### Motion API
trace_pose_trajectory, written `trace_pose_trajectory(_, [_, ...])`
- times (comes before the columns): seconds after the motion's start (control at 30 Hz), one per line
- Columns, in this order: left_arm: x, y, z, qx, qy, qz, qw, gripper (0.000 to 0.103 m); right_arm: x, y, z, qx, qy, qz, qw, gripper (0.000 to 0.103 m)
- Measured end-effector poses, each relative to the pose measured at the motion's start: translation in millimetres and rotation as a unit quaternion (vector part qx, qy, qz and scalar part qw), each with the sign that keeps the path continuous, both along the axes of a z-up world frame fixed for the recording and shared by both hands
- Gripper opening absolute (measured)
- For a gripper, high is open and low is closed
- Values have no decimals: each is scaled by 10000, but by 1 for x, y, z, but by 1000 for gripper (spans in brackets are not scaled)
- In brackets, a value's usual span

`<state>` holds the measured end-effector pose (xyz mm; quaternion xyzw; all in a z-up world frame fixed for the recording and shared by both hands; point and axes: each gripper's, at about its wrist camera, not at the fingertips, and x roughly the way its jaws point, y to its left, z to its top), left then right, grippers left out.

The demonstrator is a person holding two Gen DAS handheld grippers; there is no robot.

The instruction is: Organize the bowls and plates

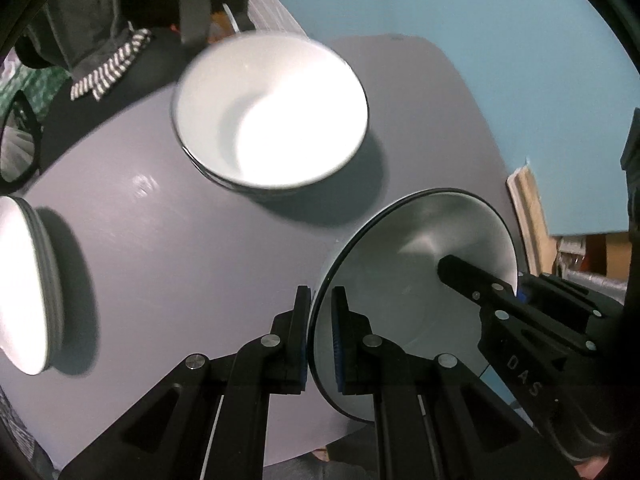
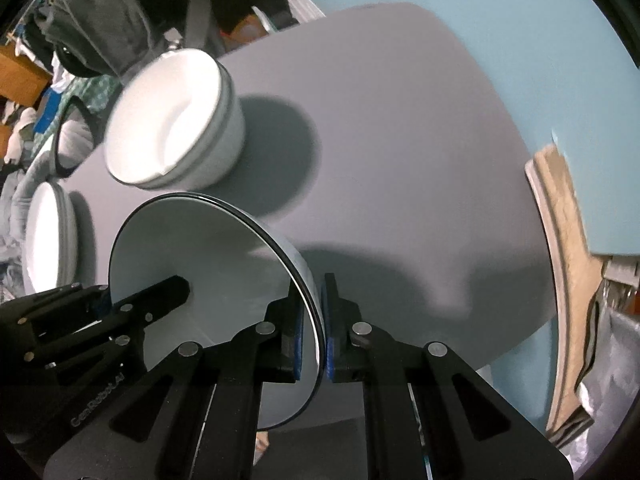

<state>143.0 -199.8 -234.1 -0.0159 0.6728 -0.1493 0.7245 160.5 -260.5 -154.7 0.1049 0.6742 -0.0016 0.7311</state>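
Up close in the left wrist view, the left tongs (image 1: pixel 322 332) pinch the rim of an empty bowl (image 1: pixel 404 312) above the grey surface (image 1: pixel 200 240); two more white bowls (image 1: pixel 272 112) sit beyond, both empty. From the right wrist, the right tongs (image 2: pixel 314 340) pinch the same bowl's opposite rim; only here does clutter show past the surface's left edge.

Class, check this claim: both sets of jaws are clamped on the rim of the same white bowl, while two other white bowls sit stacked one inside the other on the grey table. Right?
One error: the two other white bowls are not stacked; the right wrist view shows them apart, side by side on the grey table. Both sets of jaws do clamp the same bowl's rim.
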Motion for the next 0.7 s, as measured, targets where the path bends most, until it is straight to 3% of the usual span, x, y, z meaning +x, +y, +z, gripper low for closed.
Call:
trace_pose_trajectory(0.17, [9, 6, 24, 19, -190, 159, 9997, 9, 10, 6, 12, 32, -166, 133, 9998, 8])
trace_pose_trajectory(0.7, [65, 26, 46, 193, -641, 549, 9962, 9, 68, 32, 25, 0, -522, 664, 9964, 8])
